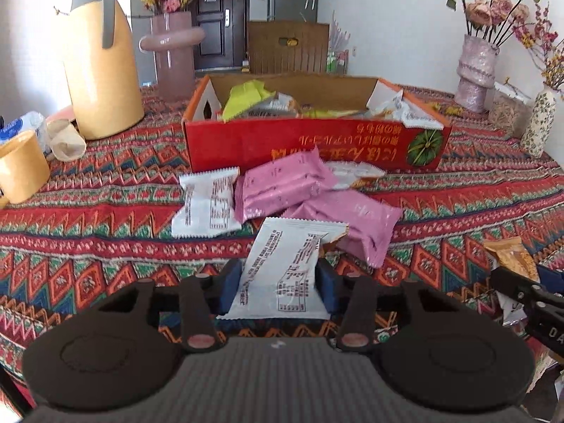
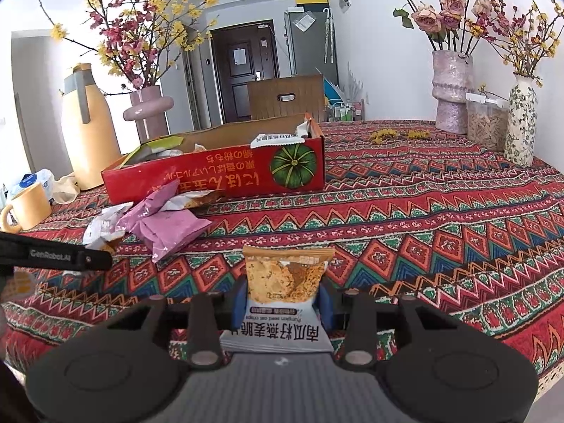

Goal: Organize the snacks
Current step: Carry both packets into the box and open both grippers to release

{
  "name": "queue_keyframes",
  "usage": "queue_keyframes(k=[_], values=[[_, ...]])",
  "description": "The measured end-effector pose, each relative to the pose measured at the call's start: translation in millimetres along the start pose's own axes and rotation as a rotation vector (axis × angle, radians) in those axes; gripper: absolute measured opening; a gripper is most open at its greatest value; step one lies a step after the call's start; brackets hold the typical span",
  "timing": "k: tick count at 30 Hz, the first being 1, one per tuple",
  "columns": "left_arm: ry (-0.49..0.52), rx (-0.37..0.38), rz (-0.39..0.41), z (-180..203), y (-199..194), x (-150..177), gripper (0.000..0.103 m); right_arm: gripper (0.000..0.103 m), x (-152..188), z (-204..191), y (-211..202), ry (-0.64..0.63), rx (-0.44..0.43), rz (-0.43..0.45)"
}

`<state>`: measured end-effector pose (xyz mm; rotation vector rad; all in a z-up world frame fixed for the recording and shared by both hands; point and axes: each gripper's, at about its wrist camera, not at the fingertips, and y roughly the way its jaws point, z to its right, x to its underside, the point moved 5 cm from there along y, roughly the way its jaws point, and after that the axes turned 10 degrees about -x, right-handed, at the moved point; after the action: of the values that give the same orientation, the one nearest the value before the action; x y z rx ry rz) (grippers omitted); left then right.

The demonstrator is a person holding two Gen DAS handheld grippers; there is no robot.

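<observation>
Left gripper (image 1: 280,283): blue pads pinch a white snack packet (image 1: 282,268), printed back up, low over the worktop (image 1: 105,218).
Right gripper (image 2: 282,303): clamped on a pumpkin-seed oat crisp packet (image 2: 285,282), held upright above the patterned cloth.
Red pumpkin box (image 1: 317,141): open, already holds several packets.
Loose snacks: two pink packets (image 1: 282,185) and another white packet (image 1: 206,204) lie just in front of the box.
Far left: yellow thermos jug (image 1: 102,70) and yellow mug (image 1: 21,167).
</observation>
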<state>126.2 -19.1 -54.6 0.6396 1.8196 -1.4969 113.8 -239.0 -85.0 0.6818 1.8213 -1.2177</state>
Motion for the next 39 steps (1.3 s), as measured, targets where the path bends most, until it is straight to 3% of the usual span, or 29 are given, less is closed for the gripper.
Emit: queue_keyframes(k=[21,39], values=[[-0.013,0.025,0.16,13,-15,-73,0.047,0.039,-70,-8,21,-0.073,-0.003,0.11],[-0.048,0.015,0.255,22,17,-160,0.047,0.039,-157,-11,82,-0.151,0.01,0.182]])
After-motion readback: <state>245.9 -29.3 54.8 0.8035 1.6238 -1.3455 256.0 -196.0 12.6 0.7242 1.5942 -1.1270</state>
